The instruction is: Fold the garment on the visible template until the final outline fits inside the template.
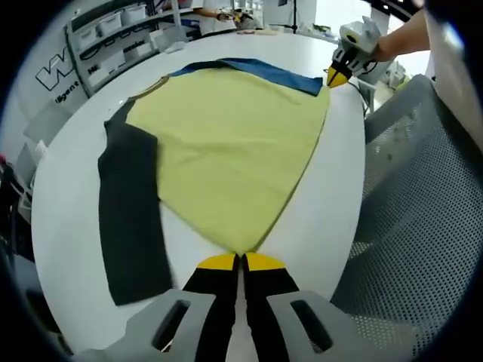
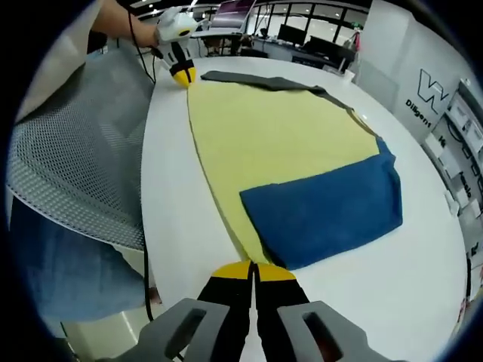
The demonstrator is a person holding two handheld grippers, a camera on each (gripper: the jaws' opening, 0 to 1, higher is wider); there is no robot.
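A yellow garment (image 1: 226, 151) lies spread flat on a round white table (image 1: 68, 219). Its dark grey sleeve (image 1: 132, 219) stretches out along the left side in the left gripper view. Its blue sleeve (image 2: 324, 207) is folded in over the yellow body. My left gripper (image 1: 240, 262) is shut on the near corner of the yellow hem. My right gripper (image 2: 253, 266) is shut on the other hem corner, beside the blue sleeve. Each gripper shows in the other's view: the right gripper (image 1: 337, 75) at the far corner, the left gripper (image 2: 182, 74) at the far corner with a hand behind it.
A grey mesh chair back (image 1: 423, 204) stands close against the table edge beside the garment's hem (image 2: 83, 143). Shelves with white bins (image 1: 113, 30) and desks with monitors (image 2: 302, 38) stand beyond the table. Bare tabletop (image 2: 392, 294) surrounds the garment.
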